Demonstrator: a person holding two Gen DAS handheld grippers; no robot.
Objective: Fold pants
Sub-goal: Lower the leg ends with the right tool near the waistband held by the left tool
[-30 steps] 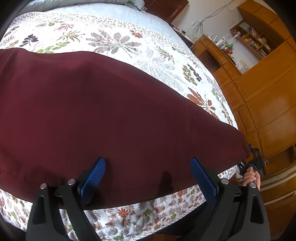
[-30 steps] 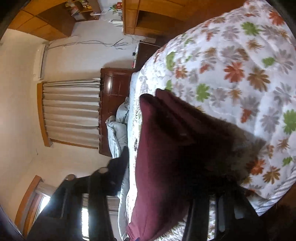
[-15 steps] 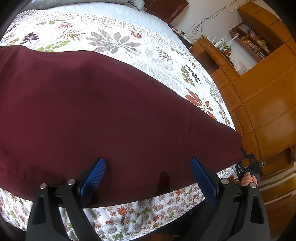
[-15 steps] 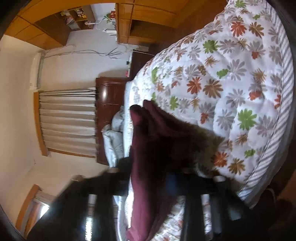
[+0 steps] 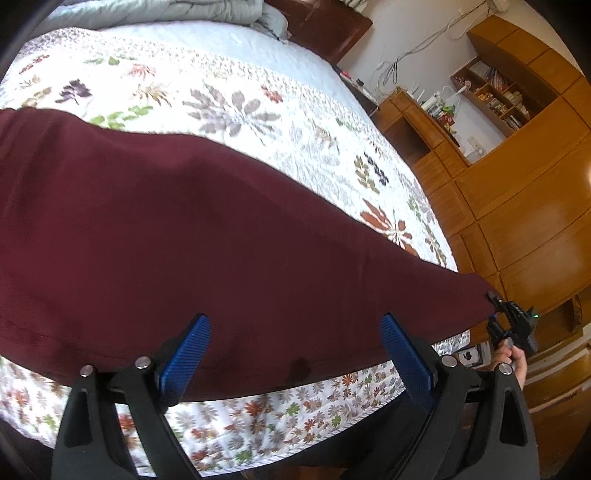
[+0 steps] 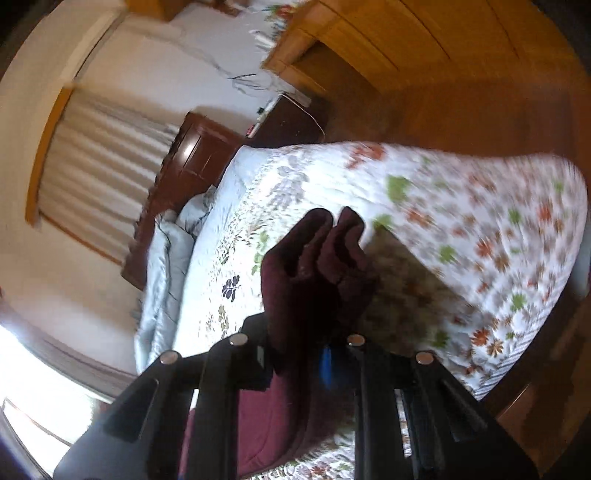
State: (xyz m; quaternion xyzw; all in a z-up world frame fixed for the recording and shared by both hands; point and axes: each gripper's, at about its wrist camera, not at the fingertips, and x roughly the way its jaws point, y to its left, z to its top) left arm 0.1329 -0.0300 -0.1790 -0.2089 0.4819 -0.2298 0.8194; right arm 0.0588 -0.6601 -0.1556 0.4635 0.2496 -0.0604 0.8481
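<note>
The dark maroon pants (image 5: 177, 236) lie spread across the floral bedspread (image 5: 258, 110), running from the left to the bed's right corner. My left gripper (image 5: 295, 350) is open, its blue pads (image 5: 186, 354) wide apart just above the pants' near edge. My right gripper (image 5: 496, 302) is seen at the far right in the left wrist view, shut on the pants' end. In the right wrist view the bunched maroon cloth (image 6: 314, 266) sticks up from between the closed jaws of my right gripper (image 6: 314, 354).
A grey duvet (image 5: 177, 11) lies bunched at the headboard. Wooden cabinets and shelves (image 5: 517, 155) stand along the bed's right side. Curtains (image 6: 99, 166) hang by the headboard wall. The bed's near edge (image 5: 295, 439) is below my left gripper.
My right gripper has swung round with the pants' end, so its view now looks along the bed. My left gripper has hardly moved and stays open.
</note>
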